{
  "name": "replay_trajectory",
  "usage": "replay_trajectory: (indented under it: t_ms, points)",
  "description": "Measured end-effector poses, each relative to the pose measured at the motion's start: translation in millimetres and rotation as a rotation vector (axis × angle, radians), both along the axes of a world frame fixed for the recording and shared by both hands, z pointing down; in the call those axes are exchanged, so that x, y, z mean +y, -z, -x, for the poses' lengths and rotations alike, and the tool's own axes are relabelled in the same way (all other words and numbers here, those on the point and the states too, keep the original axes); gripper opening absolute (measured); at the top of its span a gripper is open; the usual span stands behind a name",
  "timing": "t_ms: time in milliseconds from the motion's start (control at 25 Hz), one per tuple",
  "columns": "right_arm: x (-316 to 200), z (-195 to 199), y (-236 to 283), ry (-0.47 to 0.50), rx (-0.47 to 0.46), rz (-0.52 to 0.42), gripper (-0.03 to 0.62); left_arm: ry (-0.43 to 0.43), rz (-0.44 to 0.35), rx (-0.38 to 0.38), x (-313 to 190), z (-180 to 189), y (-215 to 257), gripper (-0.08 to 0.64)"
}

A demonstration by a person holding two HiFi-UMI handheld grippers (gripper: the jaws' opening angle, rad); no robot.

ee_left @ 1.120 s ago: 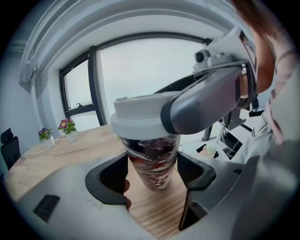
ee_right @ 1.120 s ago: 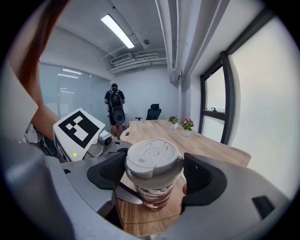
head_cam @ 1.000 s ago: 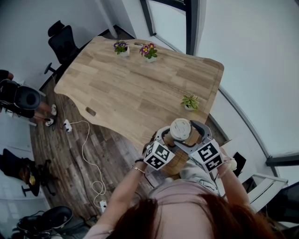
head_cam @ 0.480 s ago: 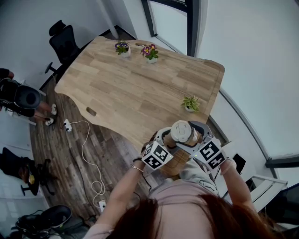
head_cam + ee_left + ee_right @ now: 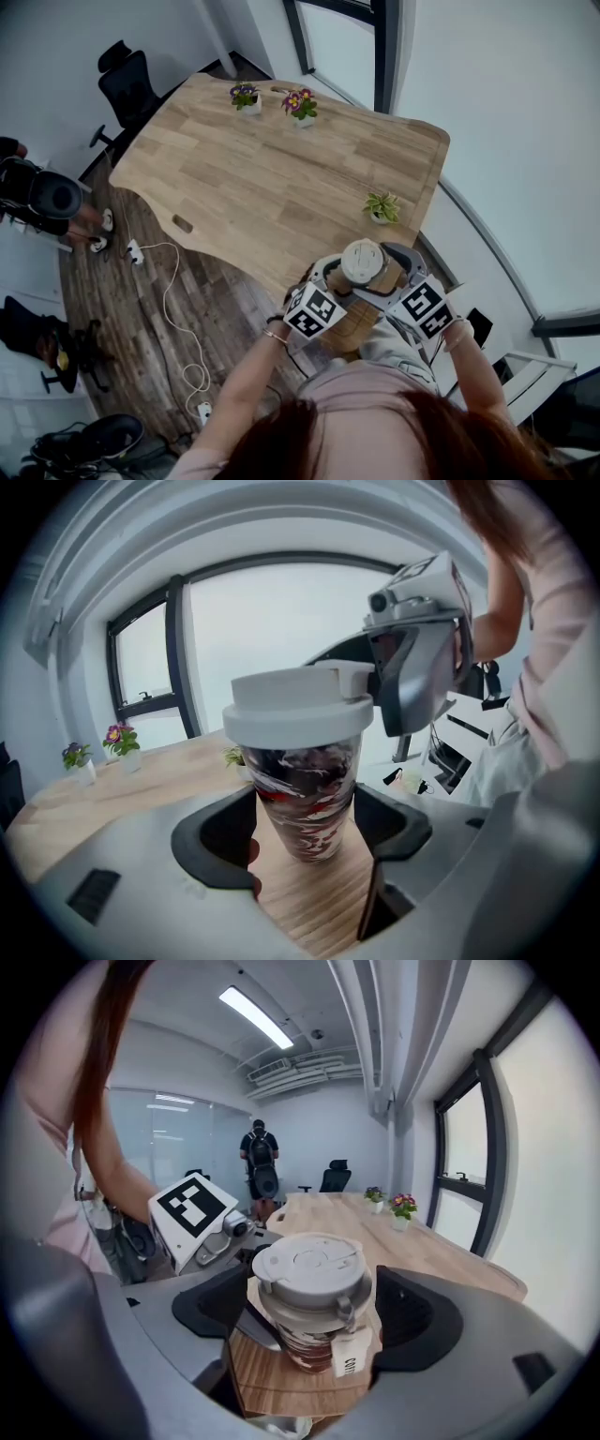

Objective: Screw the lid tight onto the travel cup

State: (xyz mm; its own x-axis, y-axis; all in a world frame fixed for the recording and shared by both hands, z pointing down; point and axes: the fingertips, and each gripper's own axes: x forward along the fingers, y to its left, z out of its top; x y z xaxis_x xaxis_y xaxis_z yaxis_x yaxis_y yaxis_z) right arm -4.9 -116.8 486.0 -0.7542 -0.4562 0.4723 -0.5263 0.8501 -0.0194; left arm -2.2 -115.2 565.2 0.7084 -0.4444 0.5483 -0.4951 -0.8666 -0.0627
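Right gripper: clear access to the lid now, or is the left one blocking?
Looks like yes. The lid sits between the right gripper's jaws, which seem to press its rim. The left gripper holds the travel cup lower, on its body, clear of the lid.

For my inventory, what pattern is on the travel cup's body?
Travel cup: dark, red and white swirls, clearest in the left gripper view.

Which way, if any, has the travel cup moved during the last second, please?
No. The travel cup stays at the same spot on the near edge of the table, just below the small green plant.
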Motion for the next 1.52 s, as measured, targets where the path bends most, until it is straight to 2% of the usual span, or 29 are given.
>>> replay_trajectory:
  t_ms: [160, 280, 360, 520, 600, 760, 880, 1040, 1200, 1320, 1440, 1520]
  points:
    - [-0.2, 1.5, -1.8, 0.104, 0.016, 0.023, 0.382, -0.082, 0.01, -0.014, 3.5, 1.0, -0.3, 0.322]
    - [-2.5, 1.8, -5.1, 0.1, 0.018, 0.025, 0.38, -0.075, 0.01, -0.021, 2.4, 0.3, 0.8, 0.322]
    - [-5.9, 0.4, -4.9, 0.028, 0.003, -0.001, 0.38, -0.011, 0.005, -0.021, 0.3, -0.4, 1.7, 0.322]
    - [-10.6, -1.9, -2.7, -0.141, -0.043, -0.04, 0.38, 0.174, -0.013, 0.0, -4.0, -3.7, 1.9, 0.322]
    - [-10.8, -3.2, -3.8, -0.175, -0.05, -0.046, 0.38, 0.204, -0.018, 0.009, -4.3, -4.8, 0.7, 0.322]
    - [-1.8, -2.2, -4.5, -0.083, -0.051, -0.015, 0.382, 0.133, -0.015, 0.007, -3.9, -4.0, -0.4, 0.321]
    - [4.7, -5.0, -1.2, 0.021, -0.045, 0.006, 0.382, 0.05, -0.006, 0.005, -0.7, -0.2, -1.3, 0.321]
    - [-0.4, -6.6, 1.9, 0.103, -0.057, 0.05, 0.382, -0.065, -0.002, -0.004, 4.2, 1.1, -0.1, 0.321]
    - [0.2, -1.8, -1.4, 0.151, -0.063, 0.076, 0.381, -0.076, 0.001, -0.01, 4.8, 0.8, 0.4, 0.321]
    - [-2.6, -2.4, -0.2, 0.082, -0.089, 0.03, 0.379, -0.016, -0.013, -0.01, 3.2, -0.4, 1.0, 0.321]
    - [-7.7, -6.4, 0.1, -0.08, -0.124, -0.021, 0.378, 0.121, -0.03, 0.007, -1.0, -2.7, 1.0, 0.321]
    - [-8.5, -8.8, -0.8, -0.153, -0.137, -0.033, 0.378, 0.2, -0.042, 0.023, -1.8, -4.8, 1.3, 0.321]
